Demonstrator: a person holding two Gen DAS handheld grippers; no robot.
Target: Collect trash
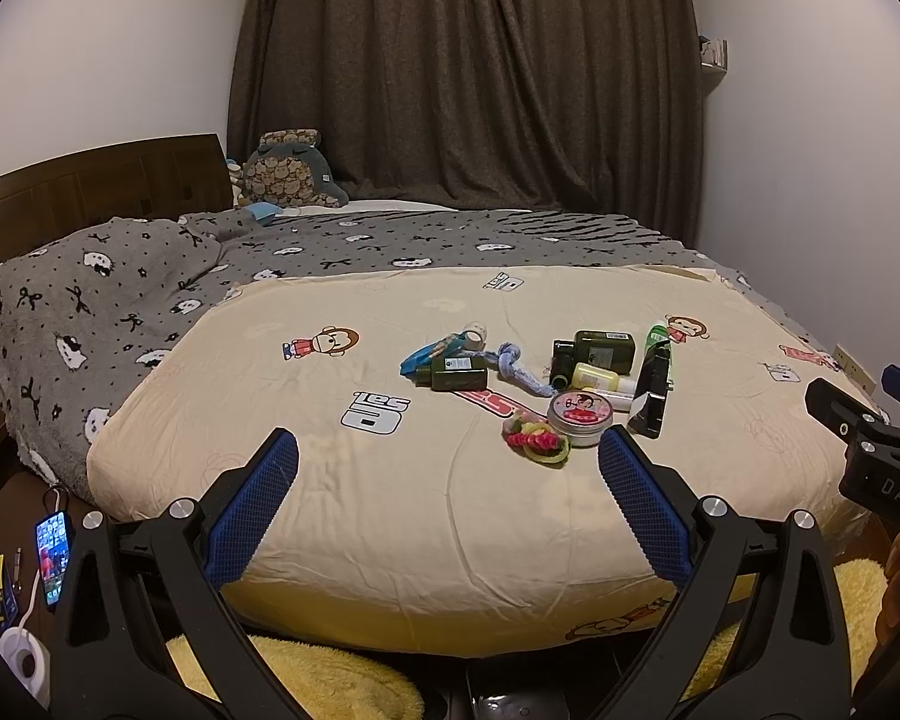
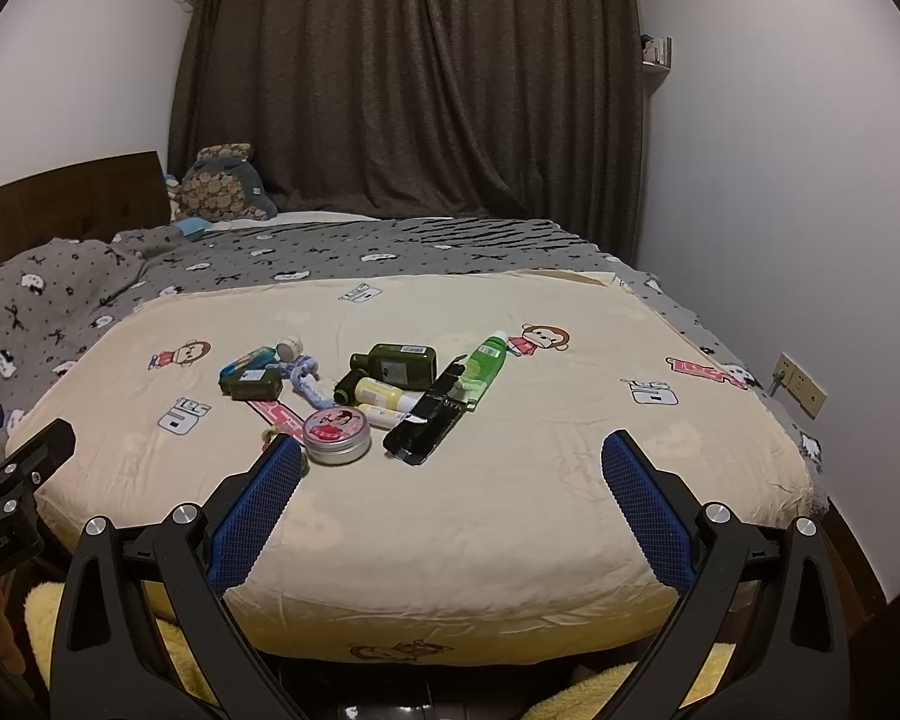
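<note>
A cluster of small items lies on the cream bedspread (image 1: 390,516) (image 2: 510,510): two dark green bottles (image 1: 603,350) (image 2: 402,365), a smaller green bottle (image 1: 457,373) (image 2: 253,385), a yellow tube (image 1: 600,378) (image 2: 384,393), a green tube (image 1: 657,339) (image 2: 486,366), a black flat packet (image 1: 651,396) (image 2: 429,420), a round tin (image 1: 579,414) (image 2: 336,433), coloured hair ties (image 1: 534,438) and a blue cloth knot (image 1: 513,363) (image 2: 306,375). My left gripper (image 1: 447,450) is open and empty, short of the tin. My right gripper (image 2: 450,450) is open and empty, to the right of the tin.
A grey patterned blanket (image 1: 120,312) covers the bed's far and left parts, with a plush toy (image 1: 288,171) by the headboard. A phone (image 1: 53,558) and charger lie on the floor at left. Yellow fluffy rug (image 1: 330,678) lies below the bed edge. A wall socket (image 2: 801,384) is at right.
</note>
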